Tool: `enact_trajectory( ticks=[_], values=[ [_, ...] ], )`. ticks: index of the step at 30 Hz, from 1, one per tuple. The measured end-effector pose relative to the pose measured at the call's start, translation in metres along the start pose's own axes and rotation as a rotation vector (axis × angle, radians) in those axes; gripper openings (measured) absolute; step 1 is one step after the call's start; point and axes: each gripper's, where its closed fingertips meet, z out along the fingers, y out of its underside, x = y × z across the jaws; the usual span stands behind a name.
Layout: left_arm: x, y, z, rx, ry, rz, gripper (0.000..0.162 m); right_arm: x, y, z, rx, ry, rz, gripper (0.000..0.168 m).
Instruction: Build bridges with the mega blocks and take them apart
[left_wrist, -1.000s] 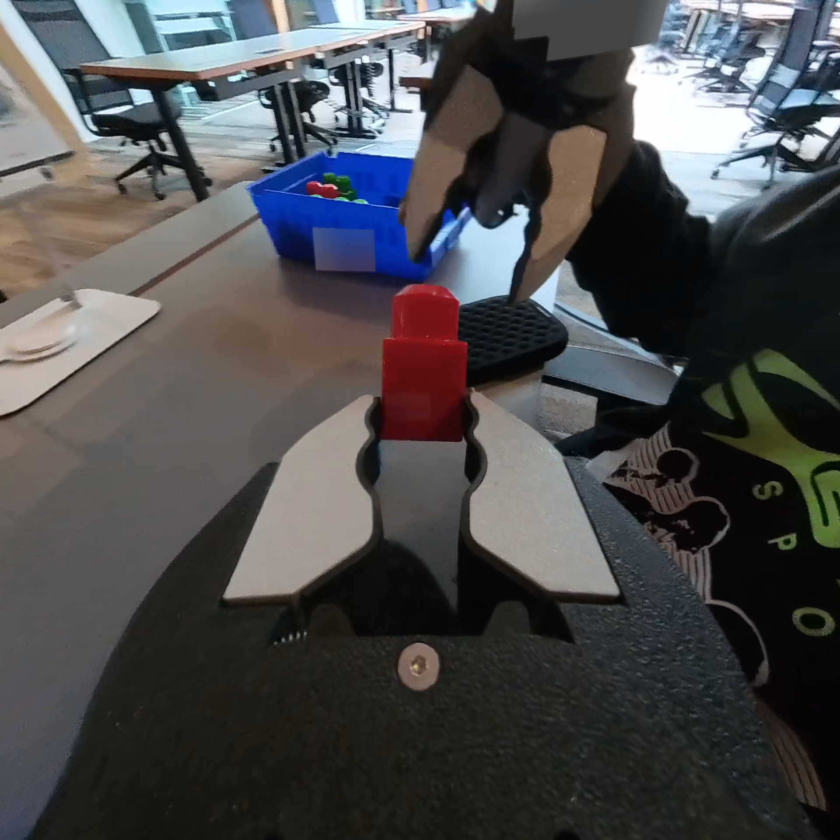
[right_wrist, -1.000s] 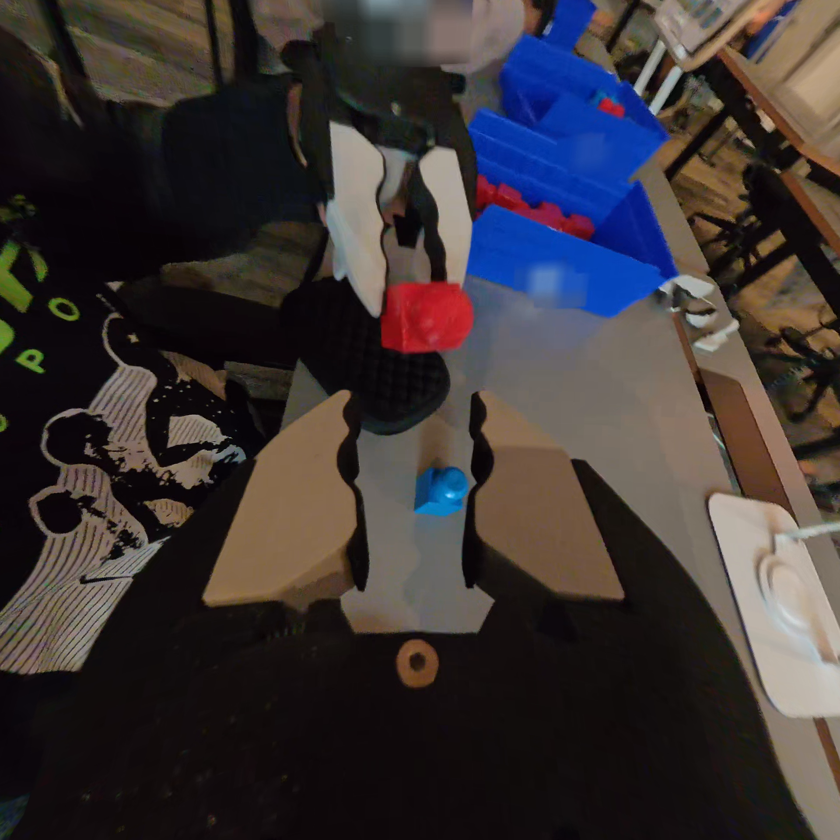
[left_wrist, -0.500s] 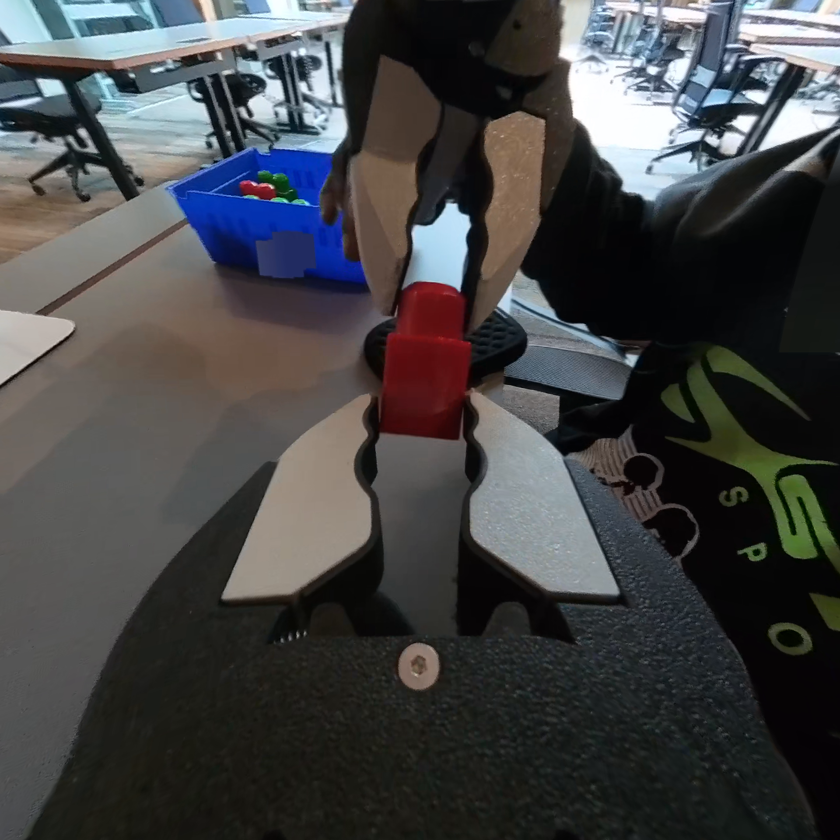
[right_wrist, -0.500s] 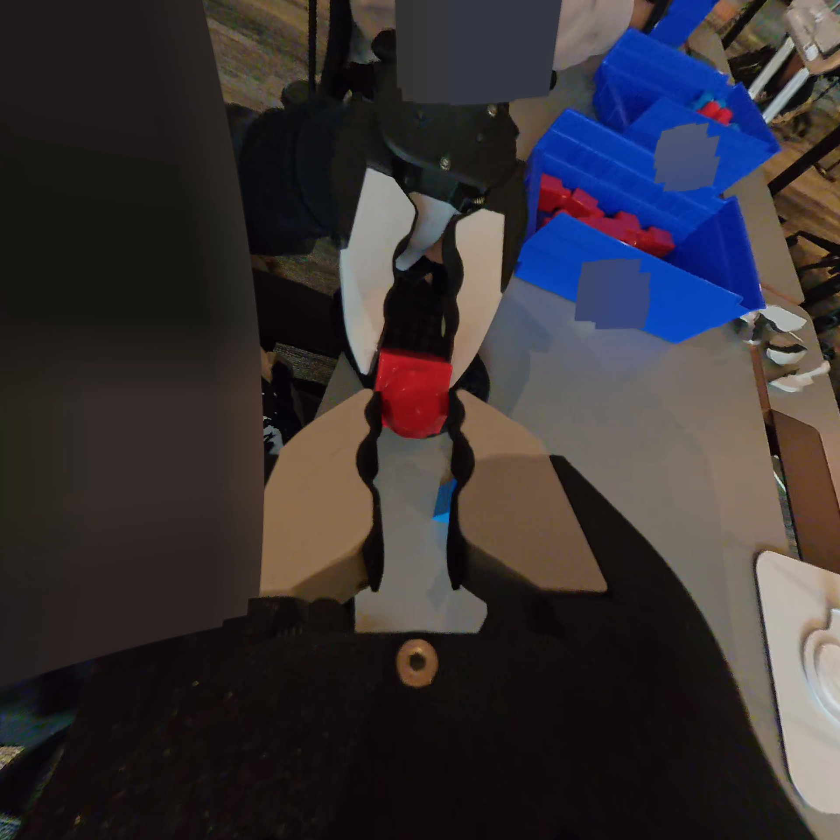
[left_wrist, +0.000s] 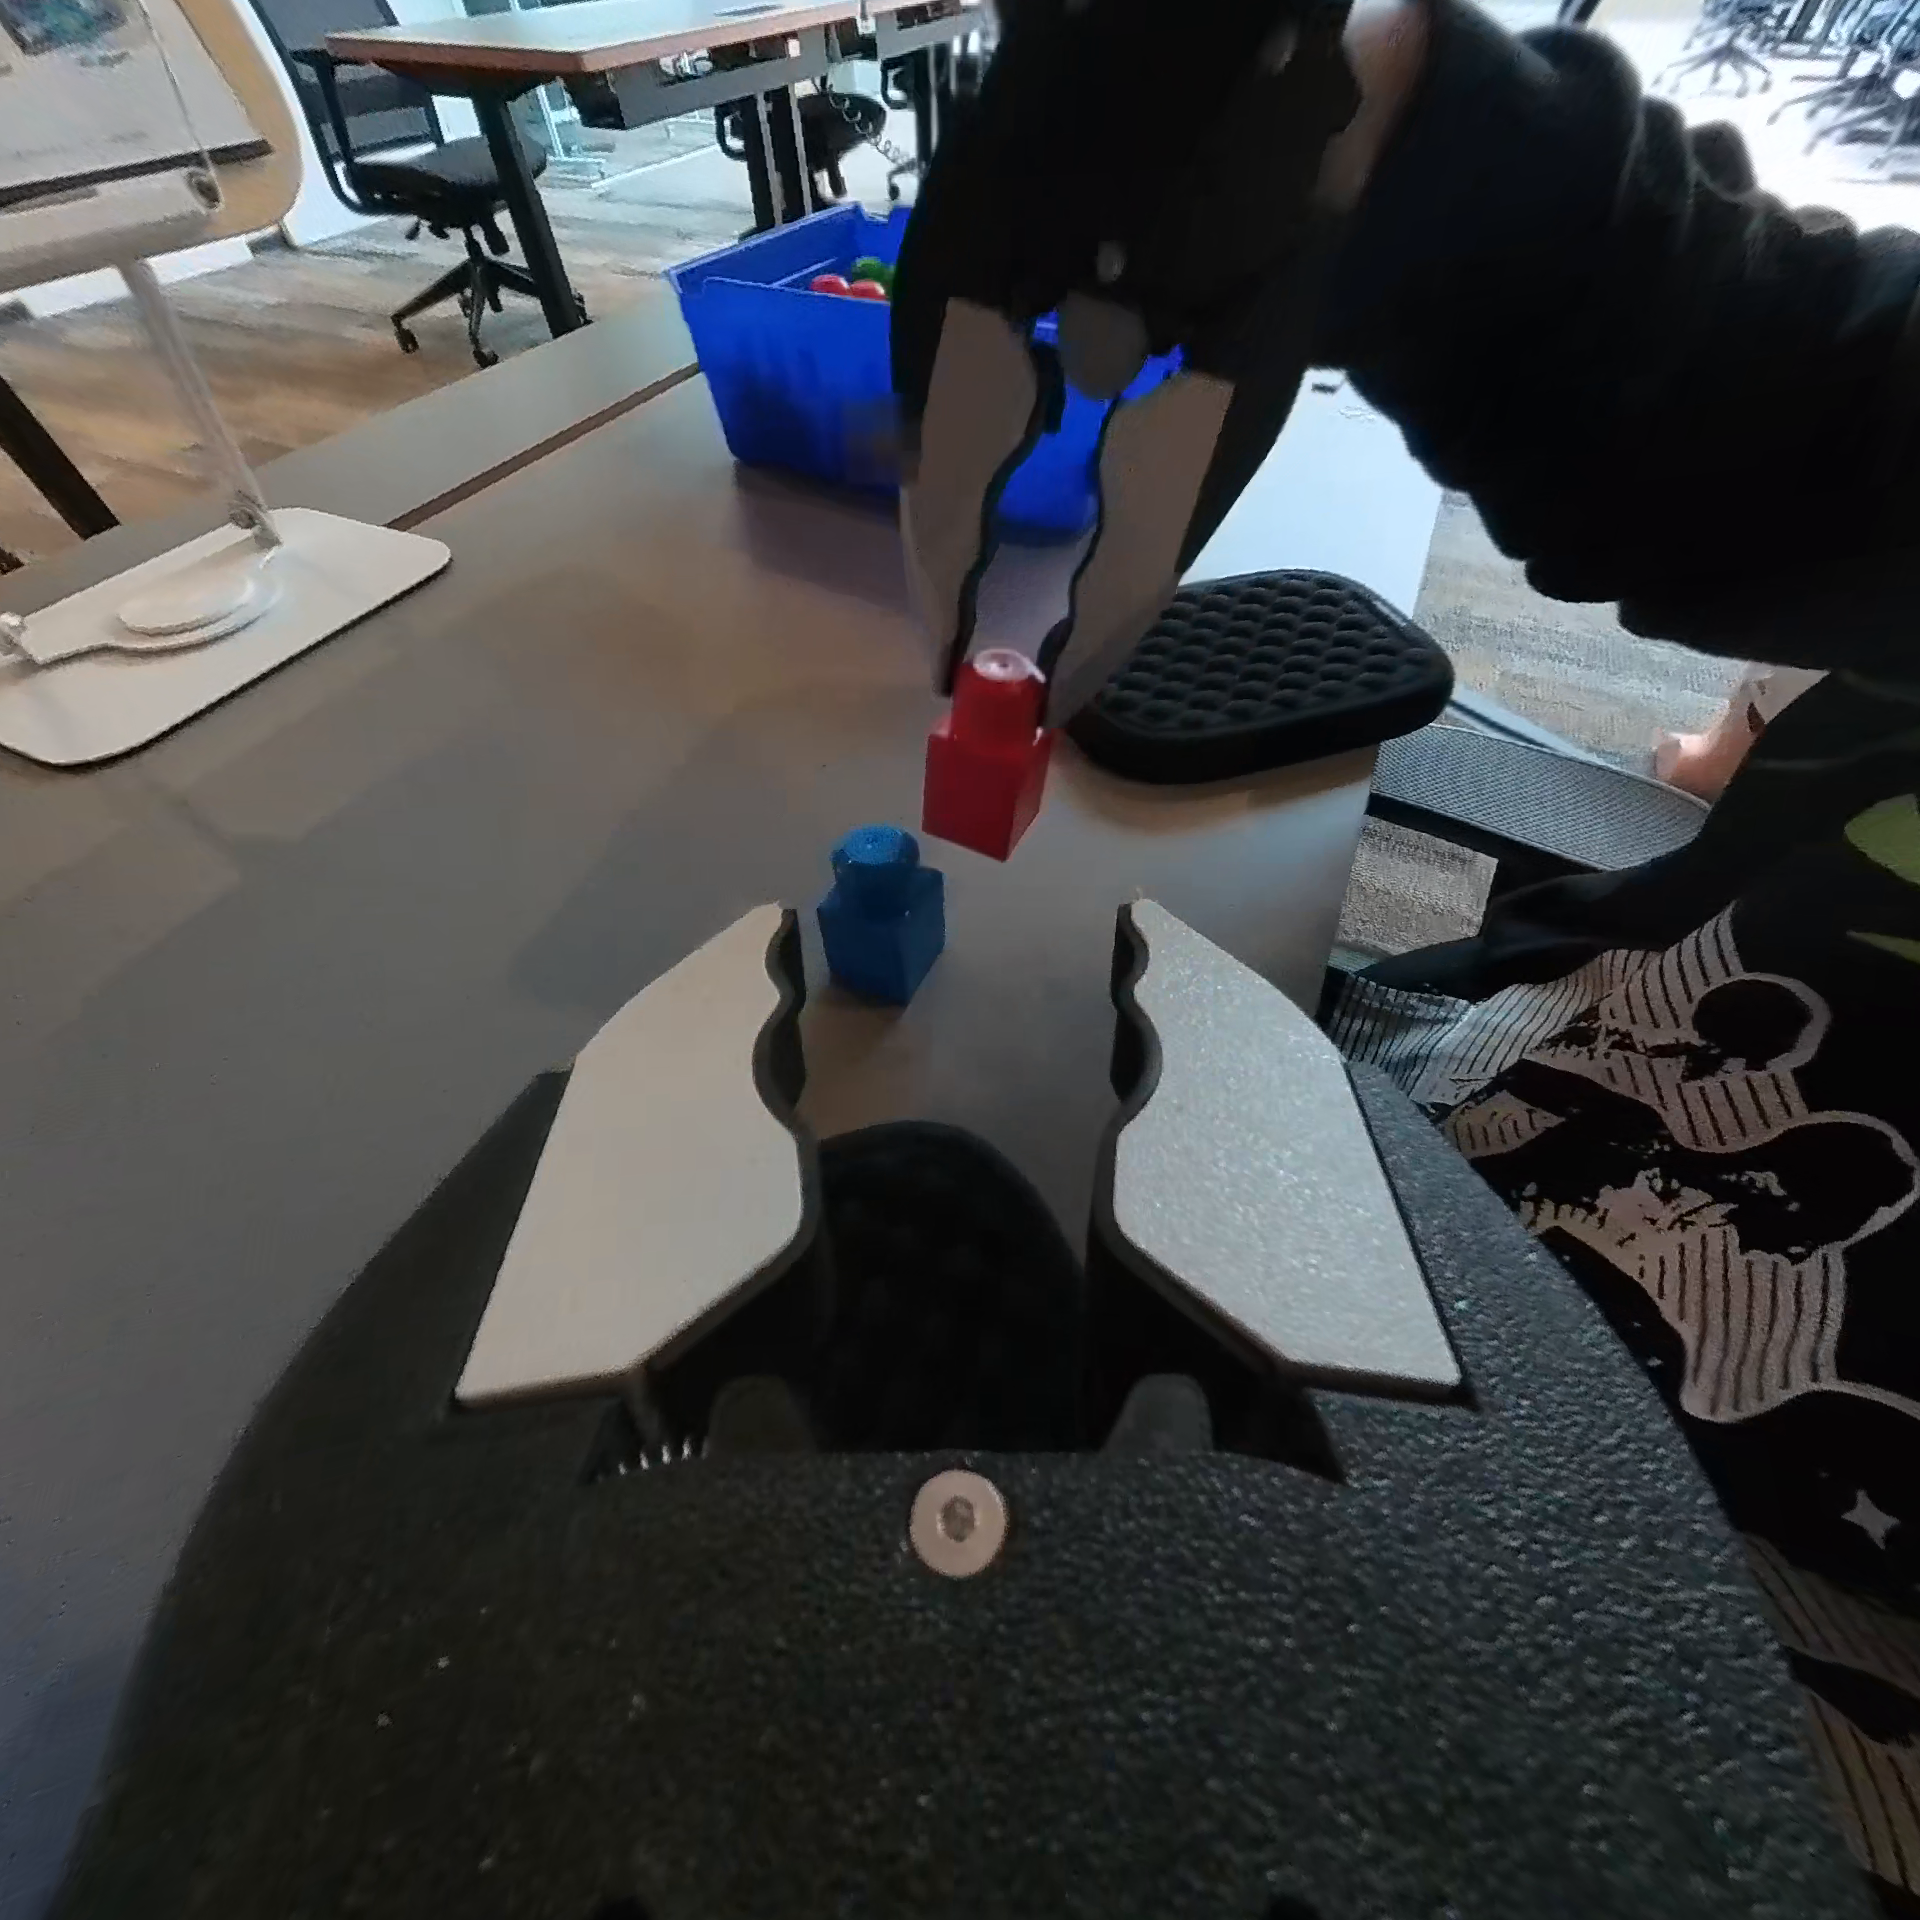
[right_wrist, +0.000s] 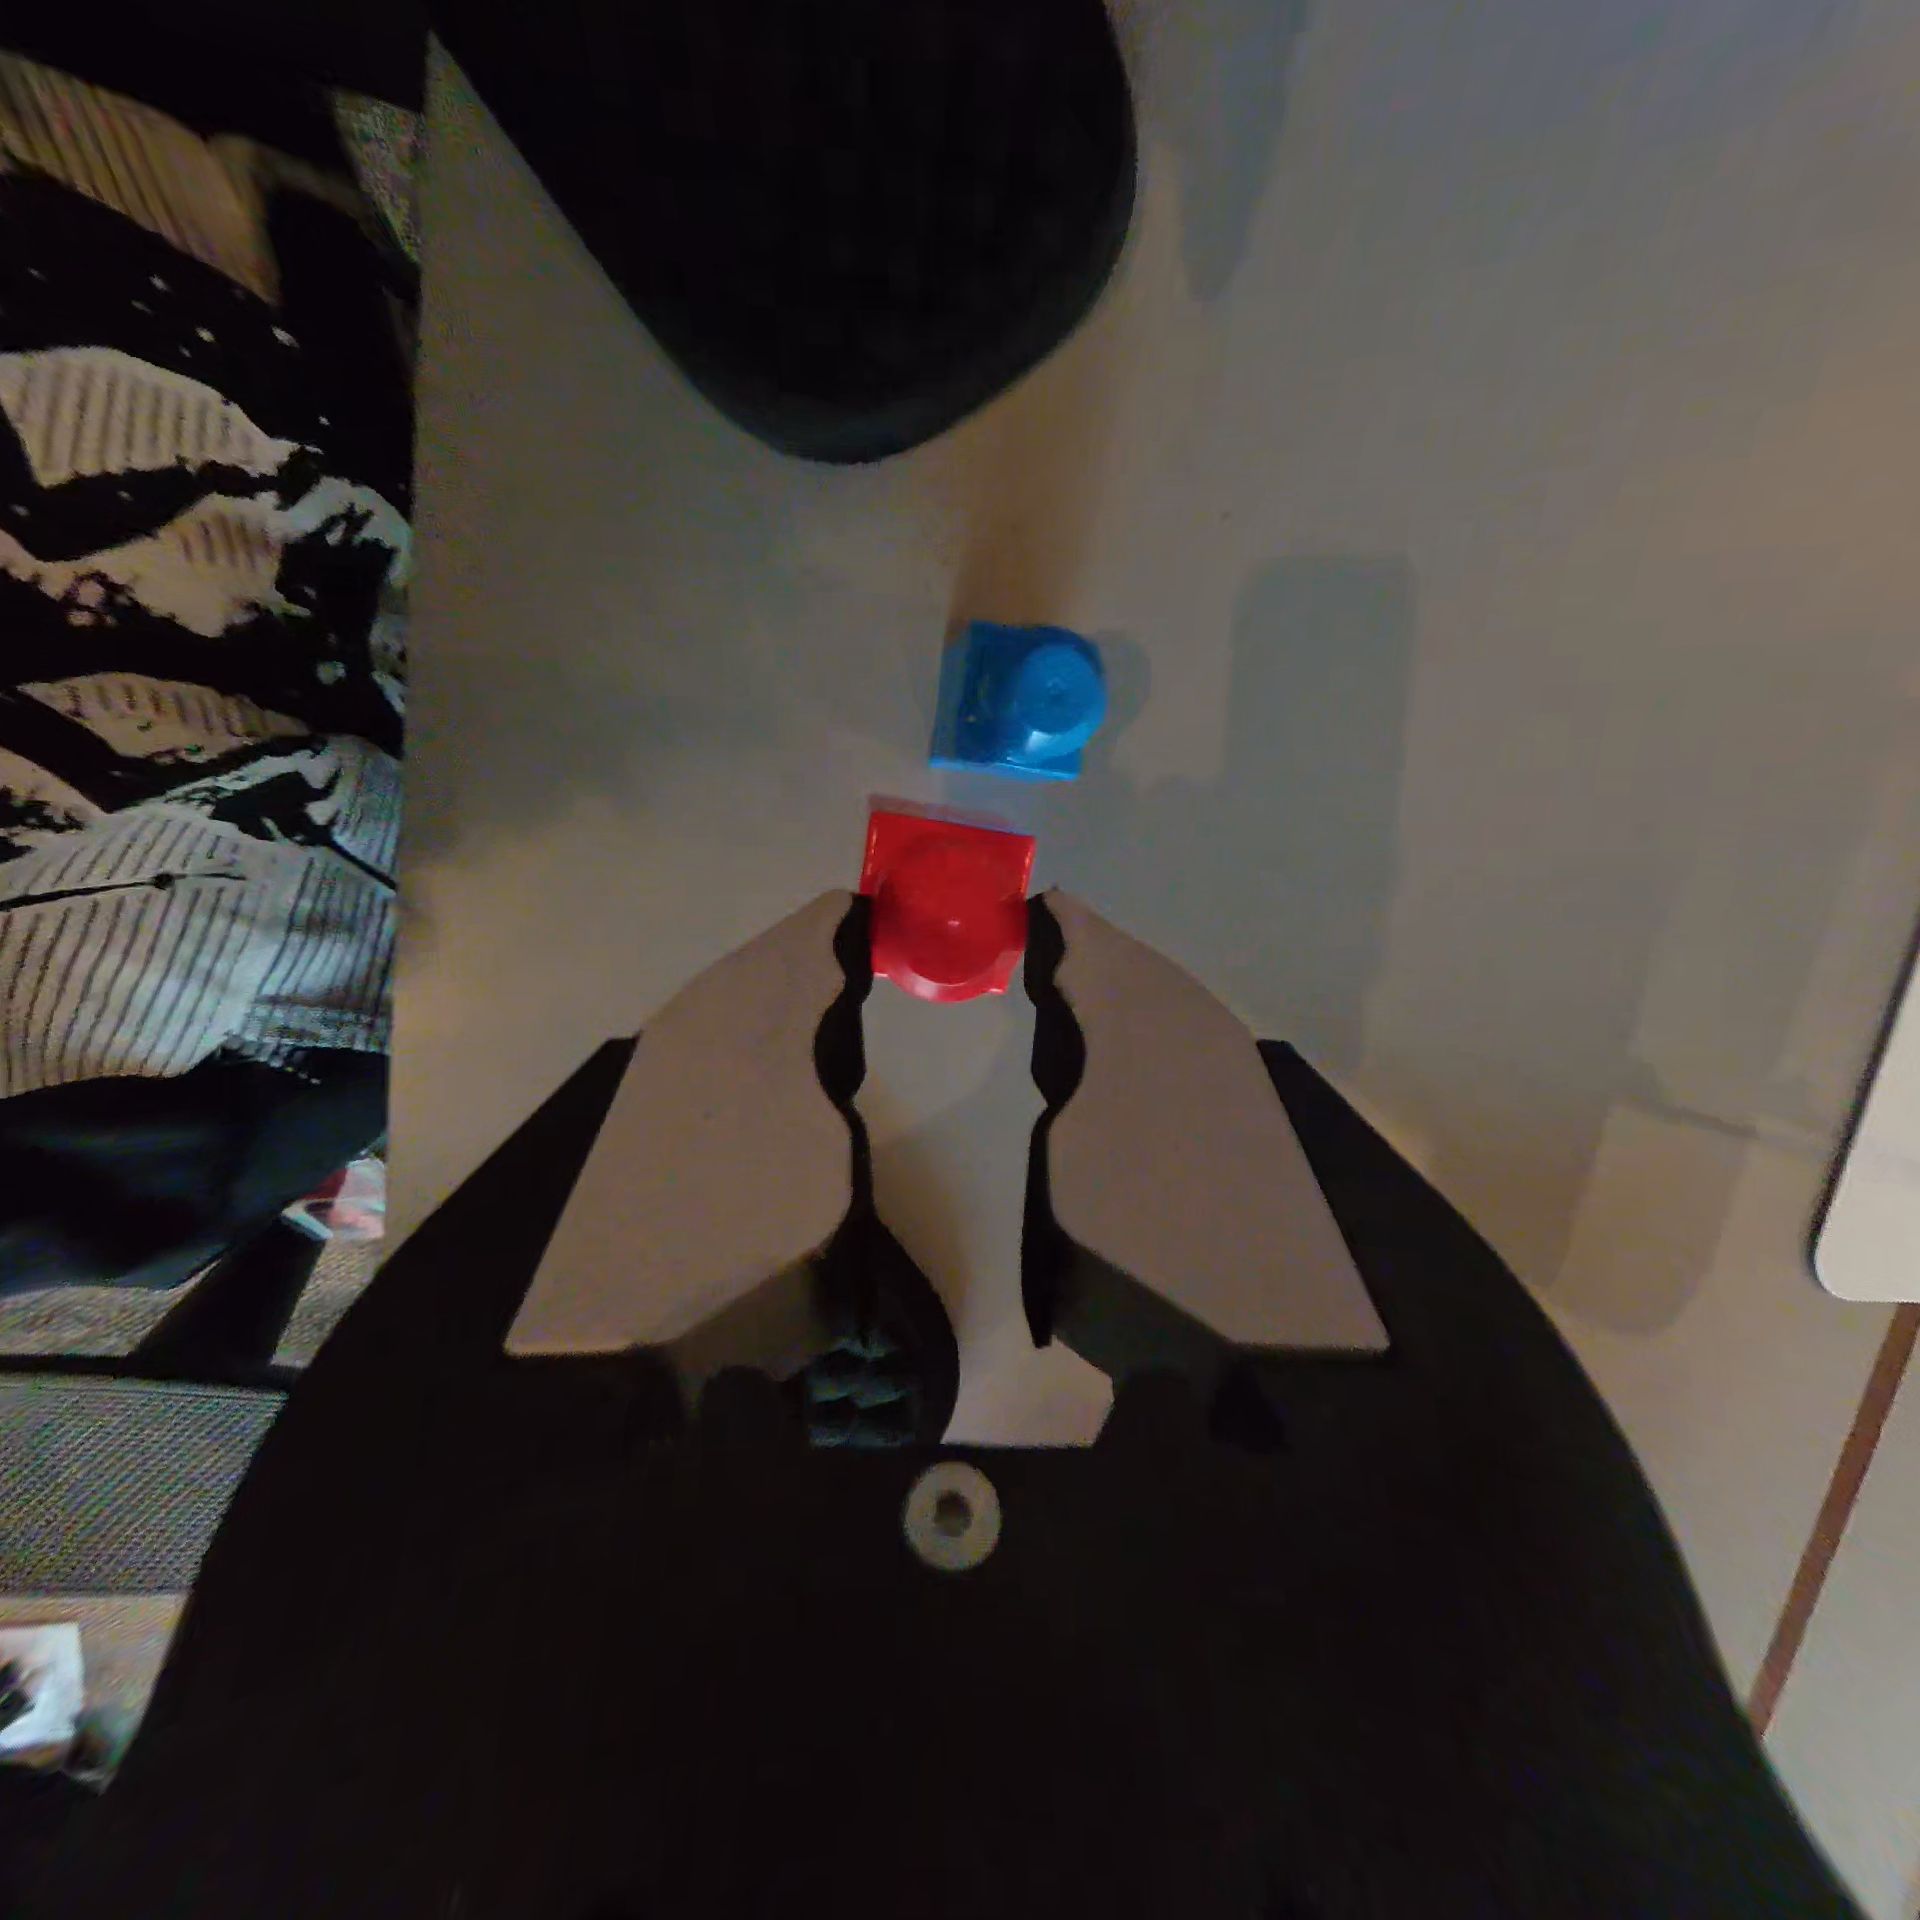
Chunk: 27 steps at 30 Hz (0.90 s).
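A small one-stud red block (left_wrist: 982, 769) hangs in my right gripper (left_wrist: 1000, 681), which is shut on its stud and holds it above the table, pointing down. In the right wrist view the red block (right_wrist: 948, 914) sits between the fingertips of that gripper (right_wrist: 945, 914). A small blue one-stud block (left_wrist: 881, 930) stands upright on the grey table (left_wrist: 416, 831), just left of and below the red one; it also shows in the right wrist view (right_wrist: 1018, 701). My left gripper (left_wrist: 951, 920) is open and empty, just short of the blue block.
A blue bin (left_wrist: 810, 364) with red and green blocks stands at the back of the table. A black perforated pad (left_wrist: 1262, 670) lies at the right table edge. A white stand base (left_wrist: 208, 623) is at the left. A person's dark sleeve (left_wrist: 1610, 312) reaches over. The left gripper's tips are roughly 12 centimetres from the right gripper's.
The red block passed from my left gripper to my right. The left gripper opened and drew back. The right gripper closed on the stud and now holds the block over the table beside the blue block.
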Motion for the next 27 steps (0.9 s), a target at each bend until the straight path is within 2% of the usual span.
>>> enact_trajectory(
  ticks=[10,27],
  values=[
    [-0.003,0.006,-0.005,0.013,-0.008,0.011,0.056,0.012,0.008,0.032,-0.078,-0.032,0.031,0.028],
    [-0.005,0.014,-0.003,-0.014,-0.027,0.014,0.055,0.015,0.008,0.043,-0.066,-0.083,0.037,0.028]
  ],
)
